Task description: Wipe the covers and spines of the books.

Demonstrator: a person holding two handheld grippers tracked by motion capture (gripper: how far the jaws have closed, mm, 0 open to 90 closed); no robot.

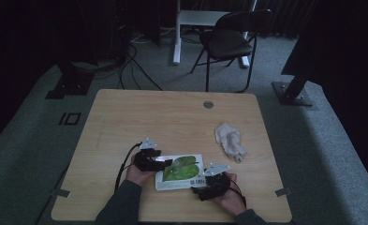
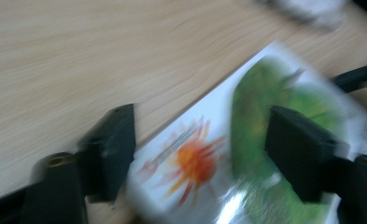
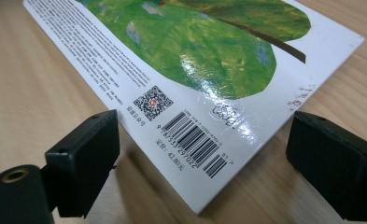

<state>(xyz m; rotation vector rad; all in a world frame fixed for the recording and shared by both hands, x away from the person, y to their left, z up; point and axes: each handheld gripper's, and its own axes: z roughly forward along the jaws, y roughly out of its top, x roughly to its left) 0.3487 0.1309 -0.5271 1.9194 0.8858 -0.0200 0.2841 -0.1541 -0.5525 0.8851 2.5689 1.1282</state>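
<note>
Left gripper point(image 1: 159, 162) sits low at the book's point(image 1: 180, 171) left end, our forearm coming in from the near table edge, and in the blurred left gripper view its jaws straddle the cover point(image 2: 204, 163); whether the pads press it, we cannot tell. Right gripper point(image 1: 201, 183) lies level at the book's near right corner, jaws spread wide on either side of the barcode corner point(image 3: 190, 140), clear of it. We count one book, flat on the table point(image 1: 172, 117) near our edge, one crumpled white cloth point(image 1: 229, 139) well apart to the right, and two grippers. Beyond the book we have bare wood all the way to the far edge.
</note>
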